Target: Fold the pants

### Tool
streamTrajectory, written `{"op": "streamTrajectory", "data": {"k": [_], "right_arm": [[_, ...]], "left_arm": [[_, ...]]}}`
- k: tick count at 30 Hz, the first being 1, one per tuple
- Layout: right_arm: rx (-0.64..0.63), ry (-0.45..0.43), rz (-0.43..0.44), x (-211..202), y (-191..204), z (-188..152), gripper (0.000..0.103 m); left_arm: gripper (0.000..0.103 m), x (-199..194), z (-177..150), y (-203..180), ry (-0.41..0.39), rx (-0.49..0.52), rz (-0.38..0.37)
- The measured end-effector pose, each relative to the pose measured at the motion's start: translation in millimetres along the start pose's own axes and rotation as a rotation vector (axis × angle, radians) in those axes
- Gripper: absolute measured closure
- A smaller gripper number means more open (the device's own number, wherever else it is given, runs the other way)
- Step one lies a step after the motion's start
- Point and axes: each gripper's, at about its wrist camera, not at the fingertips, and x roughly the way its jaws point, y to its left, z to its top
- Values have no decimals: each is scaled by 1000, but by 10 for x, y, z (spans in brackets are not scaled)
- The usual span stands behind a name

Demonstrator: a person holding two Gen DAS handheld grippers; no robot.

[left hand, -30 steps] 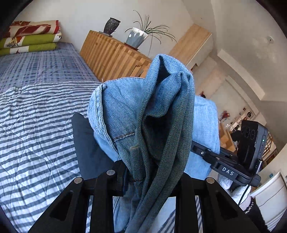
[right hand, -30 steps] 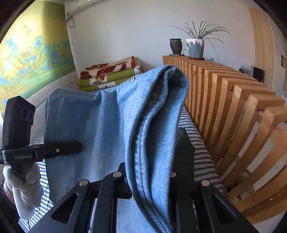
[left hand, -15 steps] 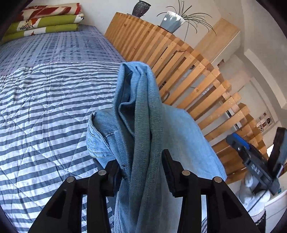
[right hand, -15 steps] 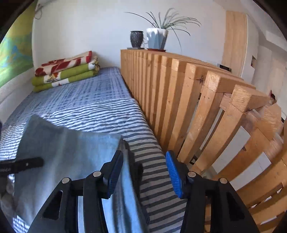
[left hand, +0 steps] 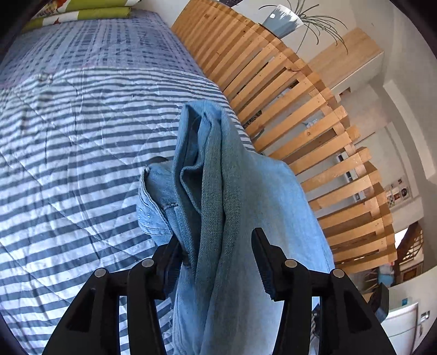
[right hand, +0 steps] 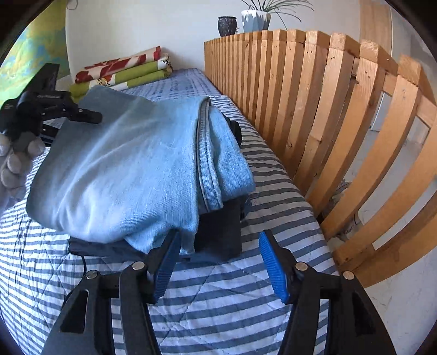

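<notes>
Nearest in the right wrist view, the right gripper [right hand: 220,262] has its jaws spread, nothing between the blue pads; they've just been opening. The jeans [right hand: 131,163] lie just ahead and to the left, bunched on a dark garment [right hand: 218,232] on the striped bed cover [right hand: 218,314], a denim corner hanging just by the left-hand pad w/o being pinched.

Left gripper [left hand: 215,254] also spread, just been opening, but a thick fold of denim is draped between the jaws (resting against the left-hand finger, clear of the right-hand one), so it's loose, not clamped.

Risks, as I judge them: pulling the left gripper back could drag that draped fold and undo the stack; the heap looks lumpy and may slump off the dark garment.

Farther off: wooden slat rail [right hand: 314,109] beside the bed, folded blankets [right hand: 123,71] at the far end, potted plant [right hand: 256,19] on top.
</notes>
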Motion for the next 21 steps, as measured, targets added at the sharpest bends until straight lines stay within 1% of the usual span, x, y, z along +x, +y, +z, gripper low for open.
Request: {"op": "streamTrajectory", "data": {"k": [2, 3, 4, 5, 6, 7, 9, 11, 13, 14, 16, 19, 20, 21], "right_arm": [[-1, 10, -22, 77, 37, 60, 47], [-19, 5, -44, 92, 64, 67, 47], [-30, 1, -58, 90, 72, 81, 47], [-26, 3, -44, 67, 62, 66, 48], [-9, -1, -14, 20, 20, 26, 47], [16, -19, 19, -67, -48, -2, 47], [37, -74, 80, -238, -178, -30, 47], [4, -91, 135, -381, -234, -81, 47], [-41, -86, 150, -425, -214, -105, 47], [-59, -69, 156, -391, -192, -95, 47], [-75, -33, 170, -292, -135, -78, 47], [-66, -10, 178, -140, -104, -8, 47], [-58, 2, 198, -94, -102, 26, 51], [-47, 7, 206, -50, -101, 48, 76]], "left_arm": [[39, -147, 51, -90, -4, 39, 27], [39, -265, 80, -117, -26, 50, 52], [39, -421, 93, -137, -73, 63, 106], [39, -570, 67, -195, -113, 107, 132], [39, -663, 3, -290, -117, 176, 151], [39, -722, -110, -416, -100, 256, 182], [39, -767, -444, -695, -70, 402, 215], [31, -689, -859, -990, -31, 565, 229], [31, -493, -1243, -1219, 20, 695, 269], [31, -371, -1399, -1314, 50, 743, 285], [31, -156, -1584, -1439, 83, 818, 333], [31, 153, -1675, -1509, 132, 867, 378], [31, 247, -1685, -1508, 144, 882, 402], [31, 333, -1671, -1488, 153, 898, 430]]}}
